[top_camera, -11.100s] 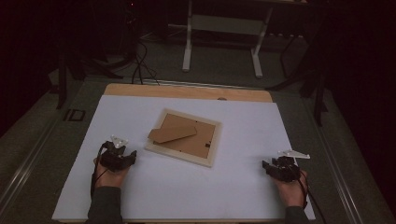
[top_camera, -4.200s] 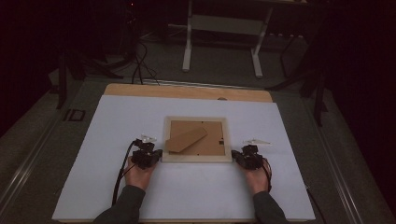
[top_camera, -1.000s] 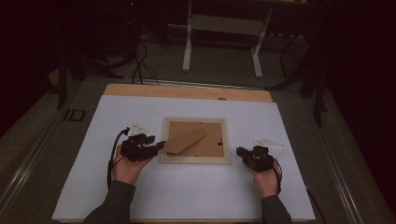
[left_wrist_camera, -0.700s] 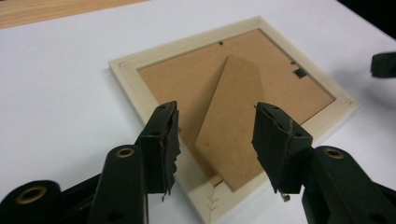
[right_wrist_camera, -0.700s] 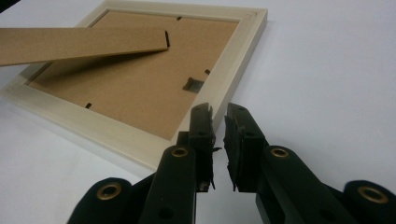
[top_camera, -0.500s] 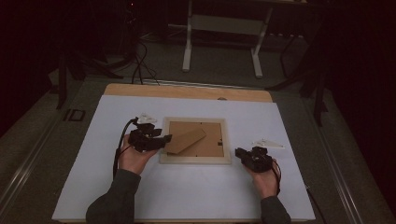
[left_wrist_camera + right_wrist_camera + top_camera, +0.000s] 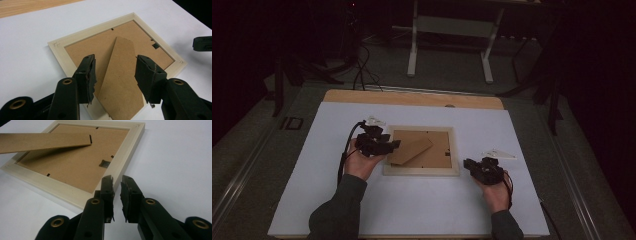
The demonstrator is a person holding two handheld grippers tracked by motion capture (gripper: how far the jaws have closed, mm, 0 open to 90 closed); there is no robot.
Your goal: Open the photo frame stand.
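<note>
A pale wooden picture frame lies face down on the white sheet. Its brown cardboard stand is hinged up off the backing. My left gripper hovers over the frame's left side. In the left gripper view it is open, with a jaw on either side of the stand and not touching it. My right gripper rests off the frame's near right corner. In the right gripper view it shows only a narrow gap with nothing in it, just short of the frame's rim.
A strip of bare wooden tabletop runs along the far edge of the sheet. Beyond it stand the white legs of a desk, with cables on the dark floor. A metal hanger tab sits in the backing.
My left gripper has moved away from me and to the right, up over the frame's left edge and the stand. The right gripper and the frame have stayed put.
</note>
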